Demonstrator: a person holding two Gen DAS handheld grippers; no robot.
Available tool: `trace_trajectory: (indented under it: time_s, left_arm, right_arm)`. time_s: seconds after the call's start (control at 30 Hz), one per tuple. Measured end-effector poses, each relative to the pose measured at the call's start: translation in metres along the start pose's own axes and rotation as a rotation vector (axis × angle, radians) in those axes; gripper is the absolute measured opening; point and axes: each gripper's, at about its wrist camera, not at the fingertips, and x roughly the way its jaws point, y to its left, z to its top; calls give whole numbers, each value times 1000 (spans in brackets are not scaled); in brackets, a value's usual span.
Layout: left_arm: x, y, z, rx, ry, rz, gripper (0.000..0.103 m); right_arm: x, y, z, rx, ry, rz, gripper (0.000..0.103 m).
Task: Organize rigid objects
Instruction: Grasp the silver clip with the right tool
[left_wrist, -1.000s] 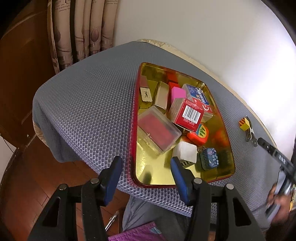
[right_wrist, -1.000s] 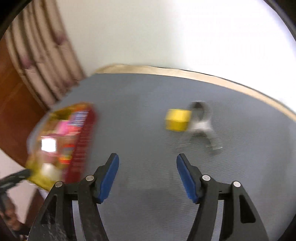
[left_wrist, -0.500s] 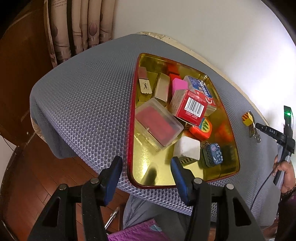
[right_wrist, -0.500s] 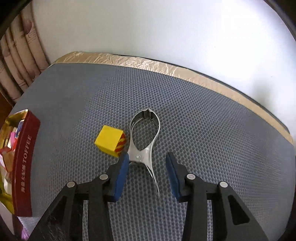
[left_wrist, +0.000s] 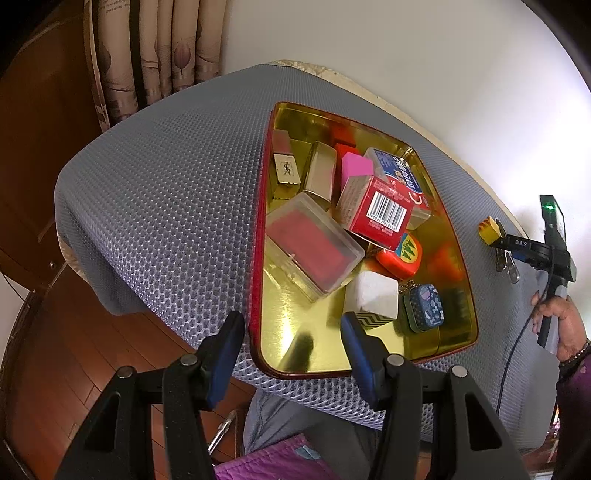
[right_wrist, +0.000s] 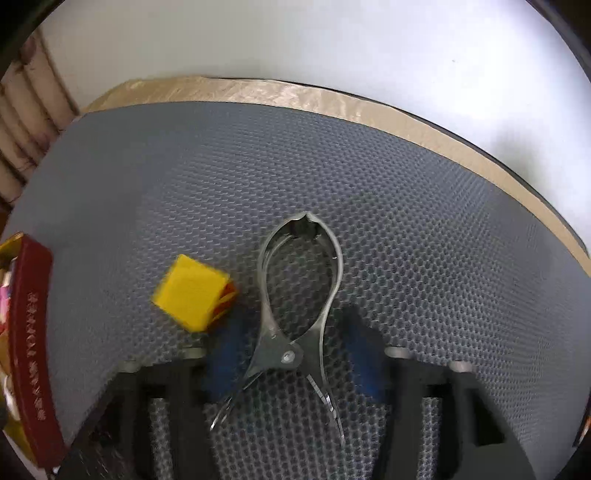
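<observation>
The table (left_wrist: 166, 192) is covered with a grey mat (right_wrist: 424, 229) that has a honeycomb pattern; a beige strip of the table shows beyond the mat along the far edge, next to the wall. Directly on the mat lies a red tin tray (left_wrist: 258, 236) with a golden inside, reaching close to the near edge. Toward the right side of the table, well apart from the tray, lie a yellow cube (right_wrist: 190, 295) and a metal clamp-like tool (right_wrist: 295, 314), just beside each other. The tool lies flat, its looped end toward the far edge.
</observation>
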Motion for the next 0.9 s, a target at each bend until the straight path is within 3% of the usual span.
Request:
trace_trajectory:
  time_s: [0.03, 0.2, 0.23, 0.33, 0.43, 0.5, 0.53, 0.7, 0.9]
  left_arm:
    - [0, 0, 0, 0, 1, 1, 55]
    - [0, 0, 0, -1, 0, 3, 55]
    - [0, 0, 0, -1, 0, 4, 56]
    - [-1, 0, -1, -2, -3, 5, 56]
    - [-1, 0, -1, -1, -3, 6, 56]
    - [-1, 1, -1, 0, -3, 6, 56]
    - [-2, 1, -1, -1, -3, 6, 56]
    - [-4, -1, 0, 7, -9, 25, 56]
    - [-30, -16, 0, 64, -95, 51, 56]
  right_arm:
    - [6, 0, 1, 8, 26, 8, 103]
    - [7, -2, -3, 10, 9, 27, 102]
    - [6, -2, -3, 5, 3, 25, 99]
    - [-4, -3, -6, -16, -35, 22, 74]
    - [-6, -4, -4, -19, -9, 31, 70]
    - [-8, -5, -1, -21, -3, 31, 54]
    - [-6, -7, 4, -26, -8, 27, 36]
    - [-14, -14, -8, -54, -24, 54, 35]
    - [-48, -53, -62, 7, -96, 86, 35]
